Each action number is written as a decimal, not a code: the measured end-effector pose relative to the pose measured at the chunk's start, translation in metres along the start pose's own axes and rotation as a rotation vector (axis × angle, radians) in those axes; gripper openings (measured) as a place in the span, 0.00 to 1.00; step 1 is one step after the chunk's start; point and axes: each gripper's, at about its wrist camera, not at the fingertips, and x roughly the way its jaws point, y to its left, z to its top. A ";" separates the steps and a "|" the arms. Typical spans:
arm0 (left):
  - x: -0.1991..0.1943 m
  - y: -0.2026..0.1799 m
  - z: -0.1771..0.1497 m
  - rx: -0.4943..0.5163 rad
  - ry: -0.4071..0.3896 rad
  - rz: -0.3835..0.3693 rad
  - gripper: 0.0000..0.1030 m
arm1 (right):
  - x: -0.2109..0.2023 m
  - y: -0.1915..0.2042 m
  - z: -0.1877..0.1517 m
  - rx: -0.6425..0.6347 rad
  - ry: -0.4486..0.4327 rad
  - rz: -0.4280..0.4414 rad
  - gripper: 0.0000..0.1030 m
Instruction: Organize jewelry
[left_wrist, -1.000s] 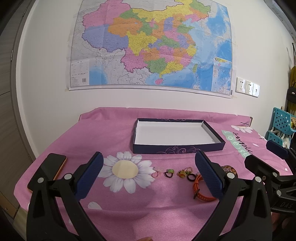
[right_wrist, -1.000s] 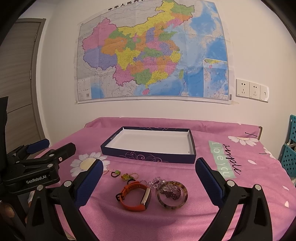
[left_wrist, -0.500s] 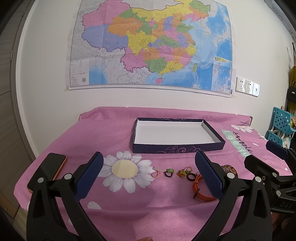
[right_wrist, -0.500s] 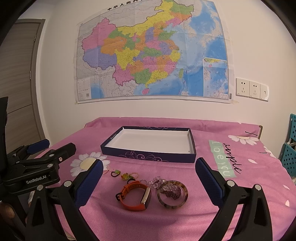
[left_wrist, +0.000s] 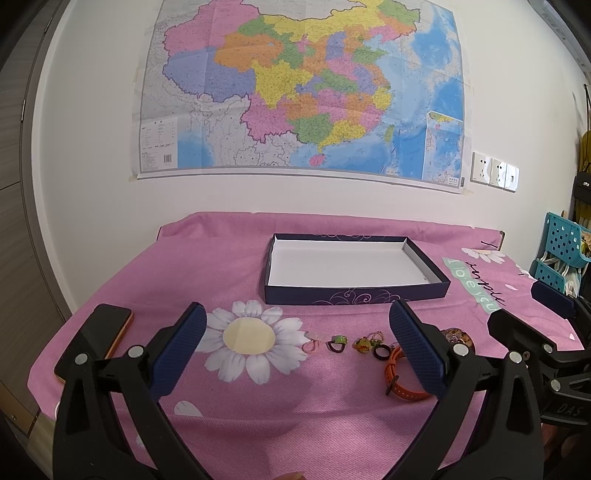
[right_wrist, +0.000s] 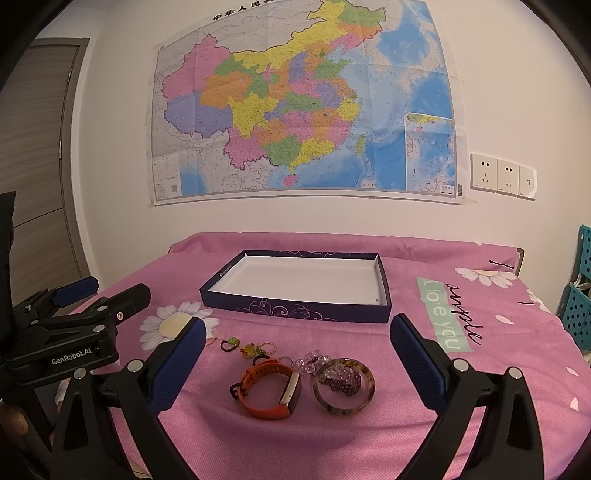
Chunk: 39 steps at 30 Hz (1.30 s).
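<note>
A dark purple box lid (left_wrist: 354, 296) (right_wrist: 295, 309) with a white inside lies empty on the pink cloth. In front of it sits a row of jewelry: small rings (left_wrist: 338, 345) (right_wrist: 229, 343), an orange wristband (right_wrist: 271, 387) (left_wrist: 397, 376), clear beads (right_wrist: 314, 361) and a brown bangle (right_wrist: 344, 386) with dark red beads inside it. My left gripper (left_wrist: 297, 345) is open above the near cloth, the rings lying between its fingers in the view. My right gripper (right_wrist: 297, 356) is open too, hovering short of the wristband and bangle.
A phone (left_wrist: 94, 338) lies at the table's left front corner. Teal plastic baskets (left_wrist: 561, 254) stand to the right of the table. A big map (right_wrist: 303, 107) and wall sockets (right_wrist: 502, 176) are on the wall behind. The left gripper's body (right_wrist: 62, 339) shows at the right wrist view's left.
</note>
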 end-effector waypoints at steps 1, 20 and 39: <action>0.000 0.000 0.000 -0.001 0.001 0.000 0.95 | 0.000 0.000 0.000 0.000 0.001 0.000 0.94; 0.005 -0.002 -0.006 -0.001 0.016 -0.007 0.95 | 0.002 -0.003 -0.001 0.009 0.008 0.001 0.94; 0.066 -0.026 -0.033 0.059 0.255 -0.168 0.95 | 0.056 -0.057 -0.024 0.078 0.281 -0.060 0.91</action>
